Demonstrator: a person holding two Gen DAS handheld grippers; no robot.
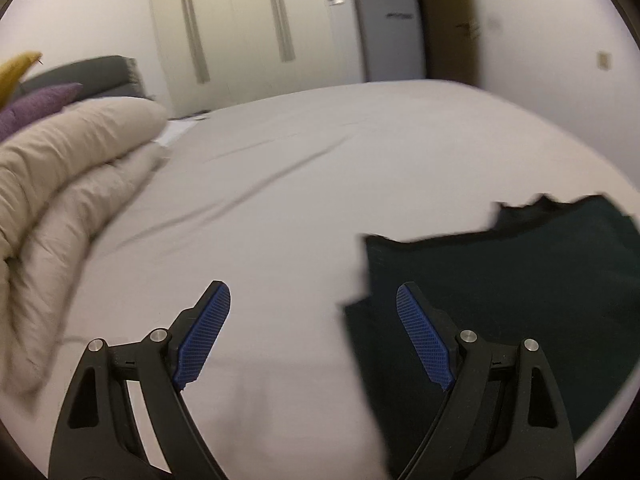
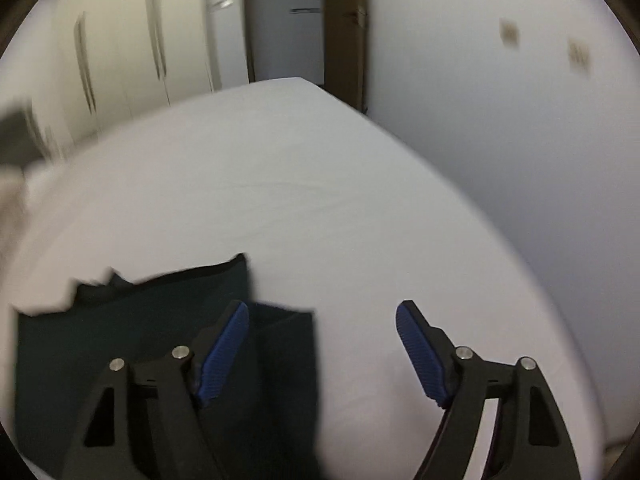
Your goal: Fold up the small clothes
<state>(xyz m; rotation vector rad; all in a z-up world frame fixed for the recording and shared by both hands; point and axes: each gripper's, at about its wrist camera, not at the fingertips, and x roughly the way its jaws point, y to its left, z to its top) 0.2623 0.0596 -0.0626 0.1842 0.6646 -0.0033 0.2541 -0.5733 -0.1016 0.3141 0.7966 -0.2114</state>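
A dark green garment (image 1: 520,300) lies flat on the white bed sheet (image 1: 300,184), at the lower right of the left wrist view. It also shows in the right wrist view (image 2: 120,340) at the lower left. My left gripper (image 1: 312,304) is open and empty, over the garment's left edge. My right gripper (image 2: 322,320) is open and empty, over the garment's right edge, with its left finger (image 2: 224,352) above the cloth. Both views are blurred.
A beige duvet (image 1: 68,184) is bunched at the left of the bed, with a purple cushion (image 1: 36,104) behind it. Wardrobe doors (image 1: 240,28) stand beyond the bed. A wall (image 2: 520,140) runs along the bed's right side.
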